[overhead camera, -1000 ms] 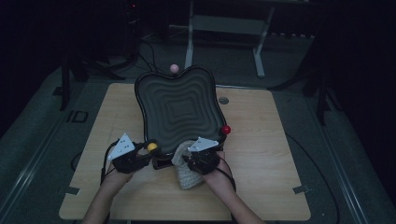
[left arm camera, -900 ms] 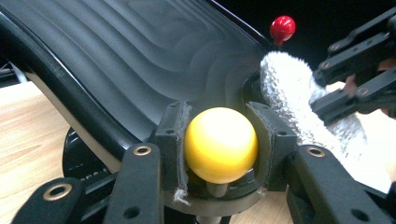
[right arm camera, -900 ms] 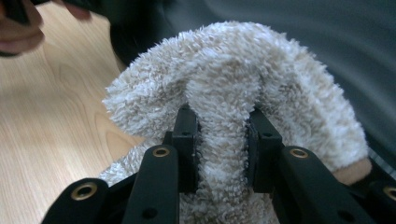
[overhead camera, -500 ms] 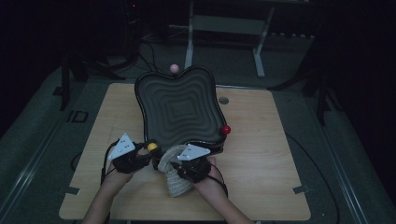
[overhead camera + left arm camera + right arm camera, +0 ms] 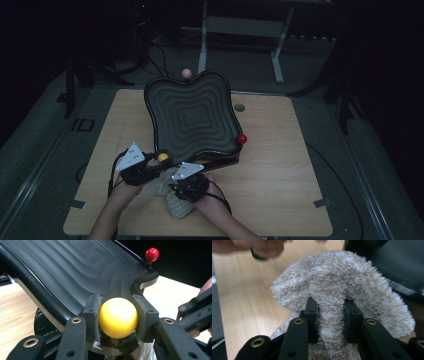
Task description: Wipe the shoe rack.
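On the wooden table (image 5: pixel 280 150), one black wavy tray (image 5: pixel 192 117) is seen with three ball knobs at its rim: a yellow knob (image 5: pixel 163 157), a pink knob (image 5: pixel 186 73) and a red knob (image 5: pixel 242 139). At the near left, the yellow knob is clamped between the jaws of the left gripper (image 5: pixel 150 167); it is smooth, glossy and round. Just to the right, one beige towel (image 5: pixel 172 197), fluffy and bunched, is pinched in a fold by the right gripper (image 5: pixel 187 185), near the tray's front edge.
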### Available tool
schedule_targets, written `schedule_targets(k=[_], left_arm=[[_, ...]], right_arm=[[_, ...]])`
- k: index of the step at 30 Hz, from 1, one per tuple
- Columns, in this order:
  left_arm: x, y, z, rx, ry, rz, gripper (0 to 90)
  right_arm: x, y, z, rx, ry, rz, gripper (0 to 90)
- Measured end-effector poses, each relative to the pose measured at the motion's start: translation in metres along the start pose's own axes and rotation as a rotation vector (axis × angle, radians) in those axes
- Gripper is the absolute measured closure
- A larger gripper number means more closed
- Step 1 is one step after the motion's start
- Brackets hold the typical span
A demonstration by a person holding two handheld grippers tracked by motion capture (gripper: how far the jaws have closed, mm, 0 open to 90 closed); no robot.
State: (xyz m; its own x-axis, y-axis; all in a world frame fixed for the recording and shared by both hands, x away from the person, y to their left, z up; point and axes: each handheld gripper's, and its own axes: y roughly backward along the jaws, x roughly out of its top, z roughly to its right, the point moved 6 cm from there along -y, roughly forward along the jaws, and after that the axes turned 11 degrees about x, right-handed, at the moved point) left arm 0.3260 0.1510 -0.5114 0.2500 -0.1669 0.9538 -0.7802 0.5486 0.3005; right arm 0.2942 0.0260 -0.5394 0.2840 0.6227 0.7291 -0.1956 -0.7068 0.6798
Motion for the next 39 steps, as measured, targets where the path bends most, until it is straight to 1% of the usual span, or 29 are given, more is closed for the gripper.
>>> schedule_targets(k=[1, 3, 5, 6, 7, 8, 9, 10, 12, 14, 16, 17, 20, 21, 22, 24, 25, 26, 27, 28, 29, 30, 32, 35, 36, 37, 38, 39], left_arm=[[0.000, 0.000, 0.000, -0.001, 0.002, 0.002, 60.1], [0.000, 0.000, 0.000, -0.003, 0.004, 0.003, 60.2], [0.000, 0.000, 0.000, -0.005, 0.008, 0.005, 60.2], [0.000, 0.000, 0.000, -0.006, 0.008, 0.005, 60.2], [0.000, 0.000, 0.000, -0.007, 0.009, 0.004, 60.1], [0.000, 0.000, 0.000, -0.009, 0.008, 0.003, 60.2], [0.000, 0.000, 0.000, -0.009, 0.007, 0.002, 60.2], [0.000, 0.000, 0.000, -0.010, 0.008, 0.003, 60.2], [0.000, 0.000, -0.001, -0.013, 0.009, 0.003, 60.2], [0.000, 0.000, -0.001, -0.016, 0.010, 0.005, 60.1], [0.000, 0.000, -0.001, -0.018, 0.011, 0.006, 60.2], [0.000, -0.001, -0.001, -0.019, 0.012, 0.007, 60.2], [0.000, -0.001, -0.001, -0.023, 0.012, 0.007, 60.2], [0.000, -0.001, -0.001, -0.024, 0.013, 0.007, 60.2], [0.000, -0.001, -0.001, -0.024, 0.013, 0.007, 60.2], [0.000, -0.001, -0.002, -0.027, 0.015, 0.007, 60.2], [0.000, -0.001, -0.002, -0.028, 0.017, 0.008, 60.2], [0.000, -0.001, -0.002, -0.029, 0.017, 0.008, 60.2], [-0.001, -0.001, -0.002, -0.029, 0.018, 0.008, 60.2], [-0.001, -0.001, -0.002, -0.030, 0.018, 0.008, 60.2], [-0.001, 0.000, -0.002, -0.030, 0.019, 0.008, 60.2], [-0.001, 0.000, -0.002, -0.030, 0.018, 0.008, 60.2], [-0.001, 0.000, -0.002, -0.030, 0.019, 0.009, 60.2], [-0.001, -0.001, -0.002, -0.034, 0.022, 0.011, 60.2], [-0.001, -0.001, -0.002, -0.034, 0.023, 0.012, 60.2], [-0.001, -0.001, -0.002, -0.034, 0.023, 0.012, 60.2], [-0.001, -0.001, -0.002, -0.035, 0.023, 0.012, 60.2], [-0.001, -0.001, -0.002, -0.036, 0.021, 0.010, 60.2]], right_arm=[[0.001, 0.003, -0.001, -0.008, 0.014, 0.002, 70.1], [0.007, 0.013, -0.004, 0.002, 0.010, 0.034, 70.1], [0.011, 0.023, -0.002, -0.018, 0.016, 0.067, 70.1], [0.010, 0.024, 0.000, -0.024, 0.012, 0.070, 70.1], [0.006, 0.021, 0.003, -0.024, 0.004, 0.057, 70.0], [0.001, 0.017, 0.005, -0.023, -0.002, 0.029, 69.9], [-0.003, 0.013, 0.006, -0.033, -0.001, -0.007, 69.8], [-0.004, 0.014, 0.006, -0.046, 0.014, -0.024, 69.8], [0.001, 0.024, 0.005, -0.051, 0.022, -0.001, 69.8], [0.005, 0.036, 0.009, -0.070, 0.020, 0.035, 69.7], [0.003, 0.043, 0.017, -0.086, -0.003, 0.053, 69.8], [0.000, 0.042, 0.021, -0.087, -0.017, 0.056, 69.7], [-0.010, 0.036, 0.028, -0.097, -0.034, 0.018, 68.9], [-0.011, 0.038, 0.028, -0.102, -0.031, 0.014, 68.8], [-0.010, 0.042, 0.029, -0.109, -0.033, 0.023, 68.8], [-0.006, 0.053, 0.035, -0.144, -0.034, 0.057, 68.7], [-0.005, 0.059, 0.041, -0.173, -0.044, 0.084, 68.7], [-0.005, 0.060, 0.045, -0.183, -0.057, 0.094, 68.8], [-0.009, 0.059, 0.049, -0.182, -0.076, 0.088, 68.8], [-0.014, 0.053, 0.053, -0.165, -0.099, 0.064, 68.7], [-0.019, 0.047, 0.055, -0.157, -0.107, 0.033, 68.5], [-0.023, 0.044, 0.055, -0.155, -0.106, 0.019, 68.4], [-0.021, 0.050, 0.056, -0.157, -0.107, 0.030, 68.4], [-0.013, 0.067, 0.061, -0.184, -0.111, 0.091, 68.4], [-0.013, 0.070, 0.063, -0.196, -0.119, 0.106, 68.5], [-0.015, 0.069, 0.065, -0.203, -0.122, 0.106, 68.5], [-0.020, 0.065, 0.067, -0.217, -0.121, 0.093, 68.5], [-0.025, 0.060, 0.069, -0.218, -0.133, 0.078, 68.5]])
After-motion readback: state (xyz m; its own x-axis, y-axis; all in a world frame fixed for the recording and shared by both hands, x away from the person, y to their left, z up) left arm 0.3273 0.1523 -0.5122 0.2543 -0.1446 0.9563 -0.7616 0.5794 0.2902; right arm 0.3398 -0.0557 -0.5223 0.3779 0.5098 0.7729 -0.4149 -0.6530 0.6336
